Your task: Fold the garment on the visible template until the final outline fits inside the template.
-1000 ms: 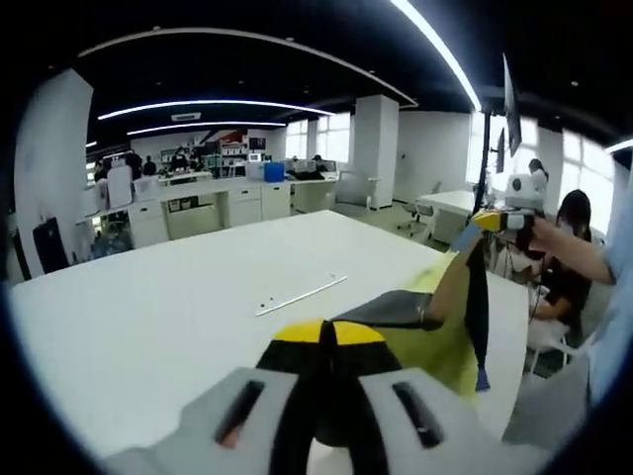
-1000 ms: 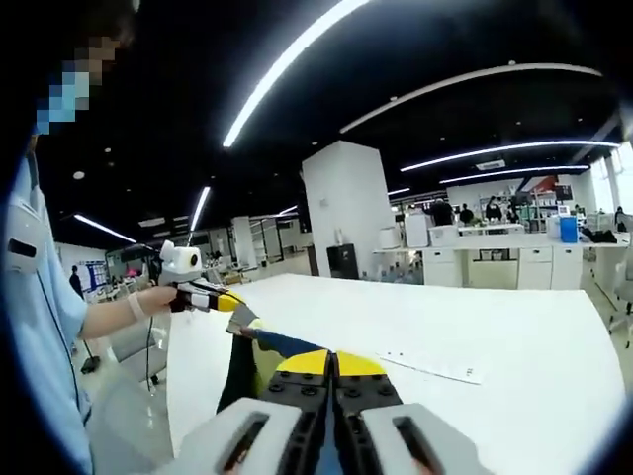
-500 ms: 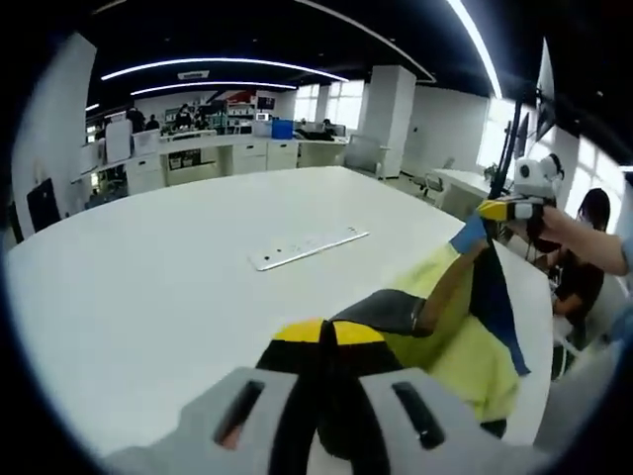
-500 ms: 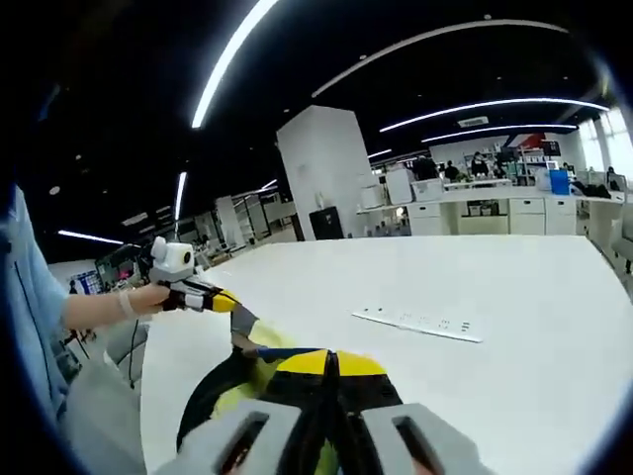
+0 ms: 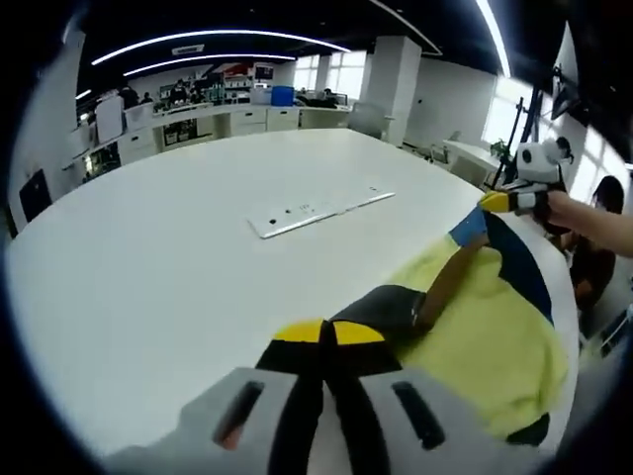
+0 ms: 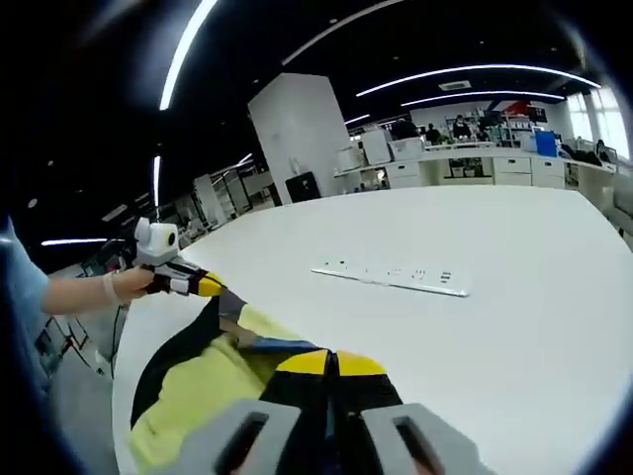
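A yellow garment (image 5: 475, 336) with black and blue panels hangs stretched between my two grippers, low over the white table (image 5: 148, 267). My left gripper (image 5: 327, 332) is shut on a dark part of the garment near the bottom of the left gripper view. To the right, my right gripper (image 5: 499, 203), held in a hand, is shut on a blue corner. In the right gripper view, my right gripper (image 6: 332, 362) is shut on the garment (image 6: 203, 386). The left gripper (image 6: 203, 287) pinches its far grey corner above the table (image 6: 514, 327).
A long white strip (image 5: 316, 210) with small dark marks lies flat mid-table, beyond the garment; it is also the strip (image 6: 391, 277) in the right gripper view. The table's edge runs close behind the garment. White desks, a column (image 6: 297, 134) and people stand far off.
Both grippers have come down toward the table, still shut on the garment. The cloth now hangs lower and spreads wider and flatter. Both views have tipped downward.
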{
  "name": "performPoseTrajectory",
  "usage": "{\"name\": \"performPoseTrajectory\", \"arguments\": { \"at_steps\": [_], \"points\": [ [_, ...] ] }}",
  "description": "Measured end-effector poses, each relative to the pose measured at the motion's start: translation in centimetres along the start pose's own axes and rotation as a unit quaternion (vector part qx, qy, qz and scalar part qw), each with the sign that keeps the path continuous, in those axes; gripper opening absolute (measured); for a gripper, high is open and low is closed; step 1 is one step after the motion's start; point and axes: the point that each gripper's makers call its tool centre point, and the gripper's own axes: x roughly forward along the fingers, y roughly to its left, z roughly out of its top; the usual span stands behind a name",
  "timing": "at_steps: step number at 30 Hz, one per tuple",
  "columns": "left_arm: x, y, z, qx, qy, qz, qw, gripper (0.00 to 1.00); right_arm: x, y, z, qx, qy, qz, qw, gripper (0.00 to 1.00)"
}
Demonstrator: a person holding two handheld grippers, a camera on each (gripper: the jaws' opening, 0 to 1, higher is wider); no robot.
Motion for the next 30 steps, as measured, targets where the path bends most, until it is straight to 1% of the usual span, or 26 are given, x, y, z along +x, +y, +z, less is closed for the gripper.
{"name": "performPoseTrajectory", "arguments": {
  "at_steps": [1, 3, 4, 7, 11, 14, 18, 21, 23, 24, 26, 27, 30],
  "points": [
    [0.3, 0.1, -0.2, 0.000, 0.004, 0.000, 1.0000, 0.00, 0.7, -0.9, -0.1, 0.002, 0.004, -0.001, 1.0000, 0.00],
    [1.1, 0.5, -0.7, -0.007, 0.010, -0.001, 0.9999, 0.00, 1.4, -1.8, -0.8, 0.009, 0.015, -0.009, 0.9998, 0.00],
    [1.3, 0.5, -1.0, -0.006, 0.014, -0.001, 0.9999, 0.00, 1.6, -1.9, -1.0, 0.008, 0.017, -0.009, 0.9998, 0.00],
    [2.1, 0.9, -1.8, -0.003, 0.026, 0.000, 0.9997, 0.00, 2.5, -3.0, -2.2, 0.010, 0.032, -0.019, 0.9993, 0.00],
    [2.8, 1.4, -2.4, -0.009, 0.035, 0.000, 0.9994, 0.00, 3.0, -4.3, -3.2, 0.012, 0.046, -0.032, 0.9983, 0.00],
    [3.3, 1.6, -2.6, -0.013, 0.040, -0.001, 0.9991, 0.00, 3.3, -4.8, -3.3, 0.017, 0.047, -0.036, 0.9981, 0.00],
    [3.8, 1.7, -2.6, -0.020, 0.040, -0.002, 0.9990, 0.00, 3.7, -5.1, -3.8, 0.013, 0.058, -0.040, 0.9974, 0.00],
    [3.9, 1.9, -2.4, -0.021, 0.038, -0.003, 0.9991, 0.00, 3.9, -5.4, -4.0, 0.012, 0.059, -0.042, 0.9973, 0.00],
    [4.0, 1.9, -2.1, -0.019, 0.030, -0.005, 0.9993, 0.00, 4.0, -5.5, -4.0, 0.011, 0.058, -0.045, 0.9973, 0.00],
    [4.1, 2.0, -1.8, -0.012, 0.026, -0.005, 0.9996, 0.00, 4.1, -5.5, -3.9, 0.011, 0.058, -0.044, 0.9973, 0.00],
    [4.1, 2.1, -1.6, -0.009, 0.023, -0.001, 0.9997, 0.03, 4.4, -5.5, -4.0, 0.011, 0.059, -0.045, 0.9972, 0.00],
    [4.2, 2.2, -1.4, -0.011, 0.019, 0.004, 0.9998, 0.03, 4.5, -5.6, -4.1, 0.013, 0.060, -0.045, 0.9971, 0.00],
    [4.3, 2.2, -0.9, -0.030, 0.009, 0.002, 0.9995, 0.00, 4.7, -5.6, -3.9, 0.015, 0.057, -0.046, 0.9972, 0.00]
  ]
}}
